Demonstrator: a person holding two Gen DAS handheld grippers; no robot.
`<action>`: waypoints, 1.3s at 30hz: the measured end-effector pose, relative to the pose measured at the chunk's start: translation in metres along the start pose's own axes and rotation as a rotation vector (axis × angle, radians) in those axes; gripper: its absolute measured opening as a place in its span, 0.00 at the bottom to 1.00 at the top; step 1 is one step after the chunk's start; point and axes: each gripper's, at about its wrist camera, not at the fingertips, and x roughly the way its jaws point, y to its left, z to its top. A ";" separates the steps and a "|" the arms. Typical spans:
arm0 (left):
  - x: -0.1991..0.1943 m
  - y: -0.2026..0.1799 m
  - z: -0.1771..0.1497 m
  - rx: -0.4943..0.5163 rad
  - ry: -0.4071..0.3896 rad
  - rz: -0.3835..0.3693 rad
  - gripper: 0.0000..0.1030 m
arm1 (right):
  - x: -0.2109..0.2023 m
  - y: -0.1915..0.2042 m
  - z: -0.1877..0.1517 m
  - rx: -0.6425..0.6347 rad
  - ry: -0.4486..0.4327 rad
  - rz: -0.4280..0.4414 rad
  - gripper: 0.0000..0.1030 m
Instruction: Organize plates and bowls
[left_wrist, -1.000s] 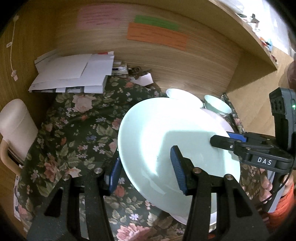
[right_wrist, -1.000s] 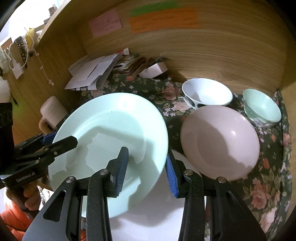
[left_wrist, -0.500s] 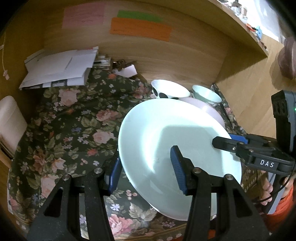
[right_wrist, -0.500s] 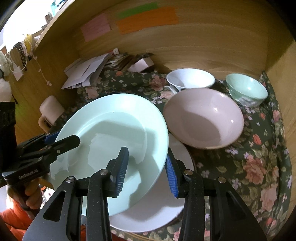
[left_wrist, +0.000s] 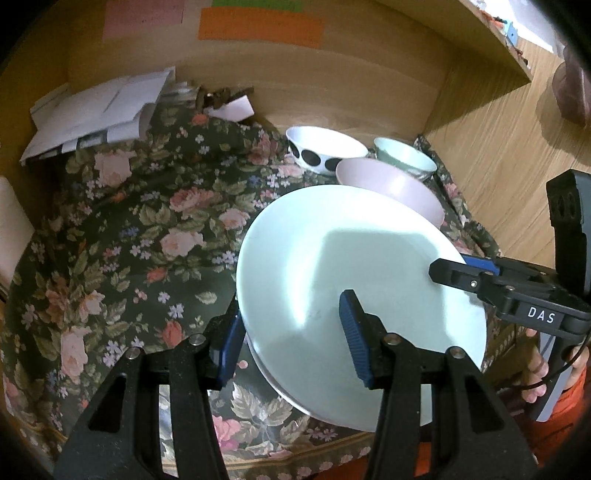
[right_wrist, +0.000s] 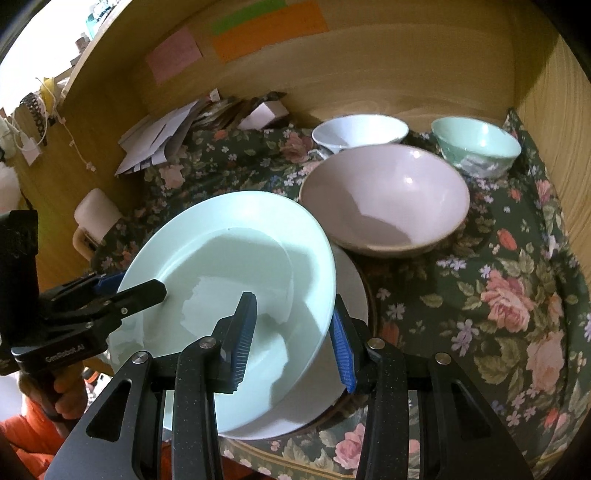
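Note:
A pale mint plate (left_wrist: 354, 280) (right_wrist: 229, 280) hangs tilted low over a white plate (right_wrist: 352, 291) near the table's front edge. My left gripper (left_wrist: 291, 339) is shut on its left rim, one pad above and one below. My right gripper (right_wrist: 293, 336) is shut on the opposite rim, also seen in the left wrist view (left_wrist: 458, 267). The left gripper shows at the plate's far side in the right wrist view (right_wrist: 129, 286). Behind stand a pink bowl (right_wrist: 384, 199), a white bowl with black dots (left_wrist: 325, 147) and a small mint bowl (right_wrist: 476, 146).
A dark floral cloth (left_wrist: 129, 240) covers the table. Loose papers (left_wrist: 99, 107) are piled at the back left against the wooden wall (left_wrist: 332, 85), which bears coloured notes. A wooden side panel (right_wrist: 554, 110) closes the right. A cream chair arm (right_wrist: 96, 218) stands at the left.
Both grippers have sunk with the mint plate and drawn toward the table's front. The plate is lower over the white plate, and the bowls sit farther back in both views.

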 end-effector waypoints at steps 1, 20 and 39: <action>0.001 0.000 -0.001 -0.002 0.004 0.001 0.48 | 0.002 0.000 -0.002 0.001 0.005 0.002 0.35; 0.035 0.008 -0.011 -0.031 0.079 0.039 0.48 | 0.026 -0.010 -0.012 0.035 0.063 0.009 0.35; 0.038 0.009 -0.006 0.001 0.075 0.041 0.47 | 0.013 -0.016 -0.010 0.033 0.036 -0.006 0.34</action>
